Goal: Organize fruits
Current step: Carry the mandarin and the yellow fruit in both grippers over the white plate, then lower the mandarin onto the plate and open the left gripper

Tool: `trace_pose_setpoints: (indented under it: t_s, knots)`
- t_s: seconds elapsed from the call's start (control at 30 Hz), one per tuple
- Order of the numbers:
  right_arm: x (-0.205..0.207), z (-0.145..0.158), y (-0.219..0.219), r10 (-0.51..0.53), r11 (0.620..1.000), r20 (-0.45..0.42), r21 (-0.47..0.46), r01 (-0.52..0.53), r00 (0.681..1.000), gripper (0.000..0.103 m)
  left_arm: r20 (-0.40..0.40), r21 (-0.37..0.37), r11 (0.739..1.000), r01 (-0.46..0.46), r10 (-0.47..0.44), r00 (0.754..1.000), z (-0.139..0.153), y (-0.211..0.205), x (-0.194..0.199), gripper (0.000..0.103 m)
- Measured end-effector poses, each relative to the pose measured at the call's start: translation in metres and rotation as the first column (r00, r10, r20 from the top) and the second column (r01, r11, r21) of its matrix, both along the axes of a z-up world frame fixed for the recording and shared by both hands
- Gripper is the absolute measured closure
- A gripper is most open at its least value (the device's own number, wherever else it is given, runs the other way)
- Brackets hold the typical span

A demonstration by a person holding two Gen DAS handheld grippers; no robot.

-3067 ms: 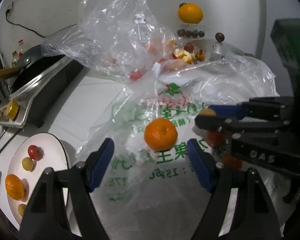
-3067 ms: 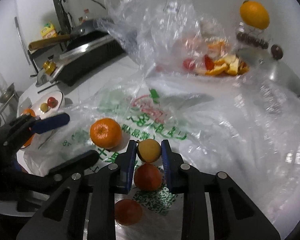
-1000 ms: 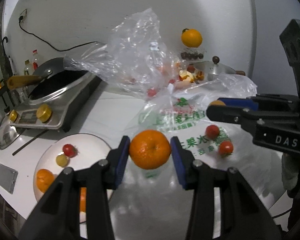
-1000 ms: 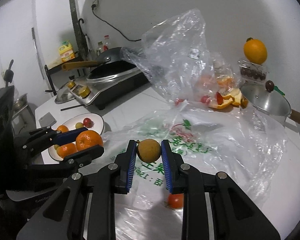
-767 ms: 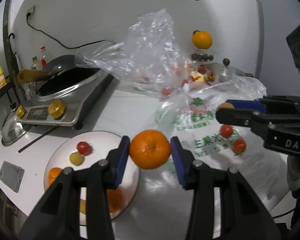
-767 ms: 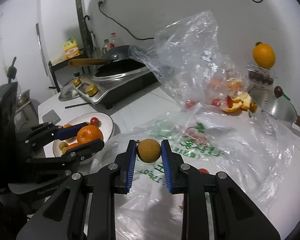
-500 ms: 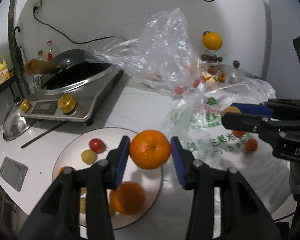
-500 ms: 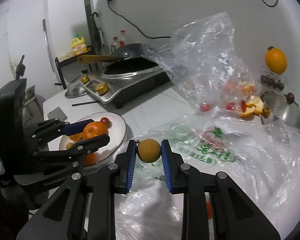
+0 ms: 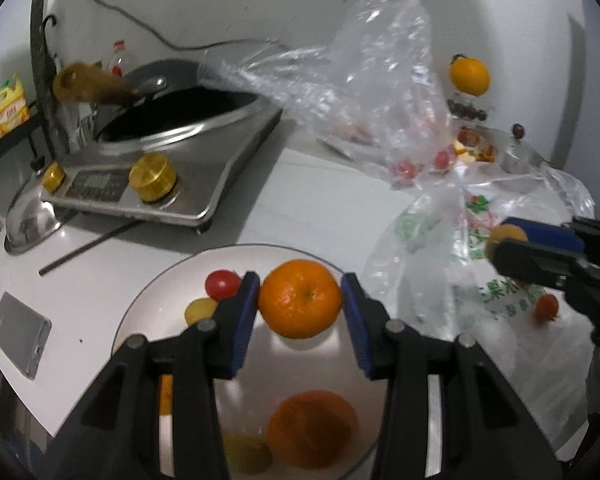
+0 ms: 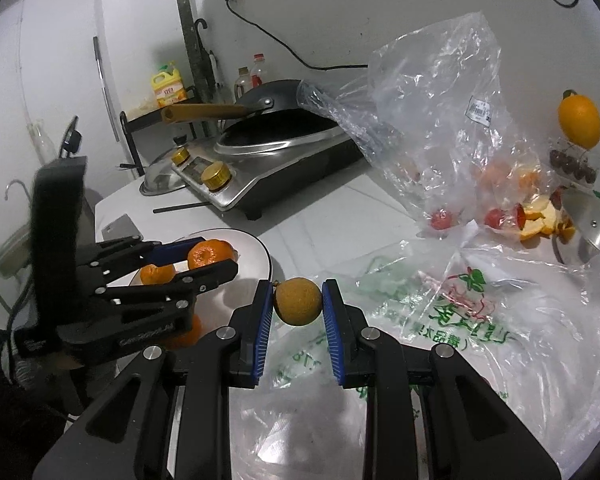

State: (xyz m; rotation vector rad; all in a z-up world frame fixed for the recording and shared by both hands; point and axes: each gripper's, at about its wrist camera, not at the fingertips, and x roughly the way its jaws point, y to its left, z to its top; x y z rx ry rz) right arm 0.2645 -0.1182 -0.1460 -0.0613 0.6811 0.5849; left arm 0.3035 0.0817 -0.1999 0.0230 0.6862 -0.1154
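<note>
My left gripper [image 9: 300,300] is shut on an orange tangerine [image 9: 300,298] and holds it above the white plate [image 9: 148,312]. The plate holds a red cherry tomato [image 9: 221,283], a small yellow fruit [image 9: 199,310], and another tangerine [image 9: 312,426]. My right gripper [image 10: 298,310] is shut on a small brownish-yellow fruit [image 10: 298,301], held over the printed plastic bag [image 10: 460,320] right of the plate [image 10: 256,258]. The left gripper [image 10: 212,258] with its tangerine [image 10: 210,254] shows in the right wrist view. A cherry tomato [image 9: 546,307] lies on the bag [image 9: 440,248].
An induction cooker with a wok [image 9: 172,148] stands at the back left, a phone [image 9: 18,334] at the left edge. A crumpled clear bag [image 10: 432,112] with tomatoes and orange peels [image 10: 540,216], a pot lid [image 10: 592,220] and an orange [image 10: 579,120] stand at the back right.
My left gripper has carried the tangerine left from the bag to above the plate. My right gripper has lifted its small fruit and followed leftward, toward the plate.
</note>
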Motion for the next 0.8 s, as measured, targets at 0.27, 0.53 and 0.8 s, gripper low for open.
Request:
trace_pose_setpoints:
  t_s: [0.27, 0.53, 0.8]
  knots:
    - [0.014, -0.004, -0.004, 0.014, 0.999, -0.022, 0.030, -0.013, 1.000, 0.076, -0.039, 0.010, 1.000, -0.022, 0.022, 0.999, -0.009, -0.001, 0.016, 0.060]
    - [0.022, -0.009, -0.007, 0.007, 0.999, -0.041, 0.036, -0.006, 0.999, 0.076, -0.089, 0.022, 0.999, -0.030, 0.032, 0.996, -0.016, -0.004, 0.027, 0.058]
    - [0.024, -0.008, 0.001, -0.007, 1.000, -0.037, 0.008, 0.007, 0.999, 0.076, -0.055, -0.056, 0.998, -0.027, 0.024, 0.998, -0.006, 0.007, 0.013, 0.049]
